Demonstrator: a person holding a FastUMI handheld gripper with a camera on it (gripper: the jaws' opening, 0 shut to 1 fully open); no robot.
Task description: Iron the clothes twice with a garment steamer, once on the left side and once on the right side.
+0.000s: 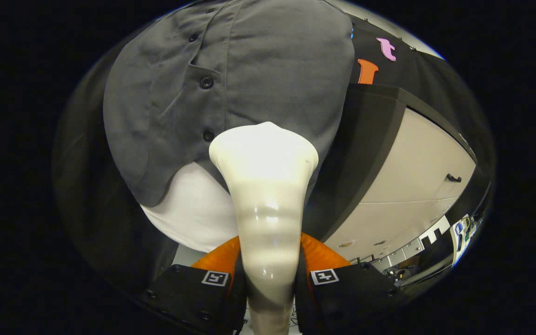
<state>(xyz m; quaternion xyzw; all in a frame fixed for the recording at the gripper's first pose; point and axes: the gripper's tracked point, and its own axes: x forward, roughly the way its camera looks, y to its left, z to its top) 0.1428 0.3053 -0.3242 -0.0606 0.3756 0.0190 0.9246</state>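
Note:
A cream-white garment steamer (pixel 264 186) runs up between my two fingers, and my gripper (pixel 268 274) is shut on its handle. Its wide head is pressed against or just short of a dark grey buttoned shirt (pixel 249 79) hanging straight ahead. The head sits a little to the right of the button placket (pixel 206 83), near the shirt's lower part. A white garment or lining (pixel 193 209) shows below the grey hem, left of the steamer. I cannot tell whether steam comes out.
Black booth cloth (pixel 86 195) hangs left of the shirt and black panels (pixel 365 139) to its right. Beyond the right panel, a pale ceiling (pixel 417 163) and a distant room with cabinets and clutter (pixel 417 251) appear.

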